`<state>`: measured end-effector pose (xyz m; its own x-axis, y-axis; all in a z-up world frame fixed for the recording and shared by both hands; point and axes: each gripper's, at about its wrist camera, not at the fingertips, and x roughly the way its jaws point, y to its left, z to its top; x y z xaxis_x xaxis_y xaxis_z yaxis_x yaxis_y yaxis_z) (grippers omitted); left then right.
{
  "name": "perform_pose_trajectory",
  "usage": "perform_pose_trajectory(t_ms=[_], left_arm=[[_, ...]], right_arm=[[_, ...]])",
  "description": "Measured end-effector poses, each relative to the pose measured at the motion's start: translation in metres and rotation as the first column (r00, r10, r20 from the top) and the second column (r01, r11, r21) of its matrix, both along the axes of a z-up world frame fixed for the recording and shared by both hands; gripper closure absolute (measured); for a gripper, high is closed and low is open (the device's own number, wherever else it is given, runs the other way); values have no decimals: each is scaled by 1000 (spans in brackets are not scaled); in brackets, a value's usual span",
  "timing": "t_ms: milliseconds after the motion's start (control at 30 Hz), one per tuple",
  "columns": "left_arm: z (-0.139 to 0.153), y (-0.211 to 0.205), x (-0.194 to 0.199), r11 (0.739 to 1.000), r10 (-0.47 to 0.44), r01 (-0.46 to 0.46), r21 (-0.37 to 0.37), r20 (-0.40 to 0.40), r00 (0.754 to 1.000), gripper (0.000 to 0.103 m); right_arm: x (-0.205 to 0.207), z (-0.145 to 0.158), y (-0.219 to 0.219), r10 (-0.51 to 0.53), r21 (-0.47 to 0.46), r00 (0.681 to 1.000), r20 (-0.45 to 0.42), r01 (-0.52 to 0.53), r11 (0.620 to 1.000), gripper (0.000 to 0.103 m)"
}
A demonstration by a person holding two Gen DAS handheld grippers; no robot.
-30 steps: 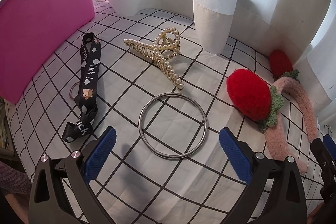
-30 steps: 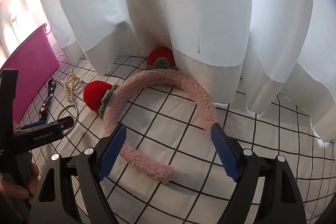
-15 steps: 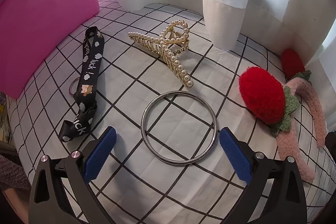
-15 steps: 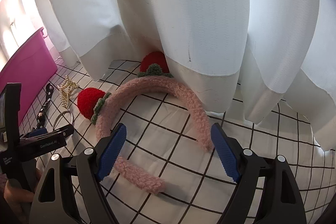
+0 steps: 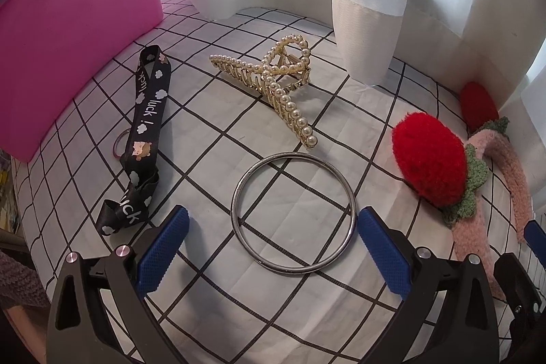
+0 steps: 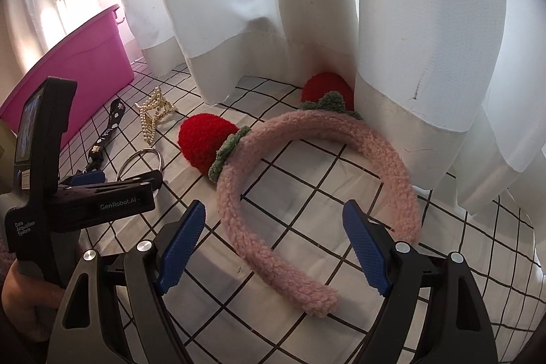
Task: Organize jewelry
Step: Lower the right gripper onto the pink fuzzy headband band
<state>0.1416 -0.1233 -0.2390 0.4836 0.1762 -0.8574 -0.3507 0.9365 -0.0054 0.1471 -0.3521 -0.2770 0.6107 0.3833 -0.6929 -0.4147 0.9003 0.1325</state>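
A silver bangle point(image 5: 292, 212) lies on the checked cloth just ahead of my open, empty left gripper point(image 5: 273, 248). Beyond it lie a gold pearl hair claw point(image 5: 273, 81) and a black "luck" lanyard point(image 5: 143, 132) with a key ring. A pink fuzzy headband point(image 6: 307, 179) with two red strawberry pom-poms point(image 6: 204, 144) lies right in front of my open, empty right gripper point(image 6: 274, 248), one arm of the band between the fingers' line. The headband also shows in the left wrist view point(image 5: 477, 203). The bangle point(image 6: 141, 162) and claw point(image 6: 152, 115) show in the right wrist view.
A pink storage bin point(image 5: 68, 23) stands at the left on the checked cloth point(image 5: 239, 295). White curtains point(image 6: 307, 5) hang along the back, touching the cloth and hiding part of the far pom-pom. The left gripper's body point(image 6: 68, 193) sits at the left of the right wrist view.
The left gripper has moved forward, closer to the bangle and hair claw. The right gripper has come in lower and closer to the headband. Nothing has been picked up.
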Motion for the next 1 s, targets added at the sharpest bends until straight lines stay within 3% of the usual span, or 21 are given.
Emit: perform_pose_trajectory(t_ms=[300, 433, 500, 567, 900, 1000], left_arm=[[1, -1, -1, 1000, 7, -7, 4, 13, 1000, 5], [1, -2, -1, 1000, 19, -19, 13, 38, 999, 5], [0, -2, -1, 1000, 23, -24, 18, 51, 998, 5], [0, -2, -1, 999, 28, -29, 21, 58, 998, 5], [-2, -6, -2, 999, 32, -34, 26, 66, 997, 6], [0, -11, -7, 1000, -5, 2, 31, 84, 996, 17]], right_arm=[[10, -26, 15, -9, -147, 1000, -30, 5, 989, 24], [11, -30, 14, -24, -128, 999, -29, 21, 992, 23], [14, -33, 12, -54, -122, 998, -42, 48, 991, 12], [16, -35, 13, -55, -130, 997, -47, 48, 990, 9], [19, -33, 18, -53, -132, 998, -44, 47, 990, 9], [18, -32, 22, -28, -126, 999, -43, 22, 992, 10]])
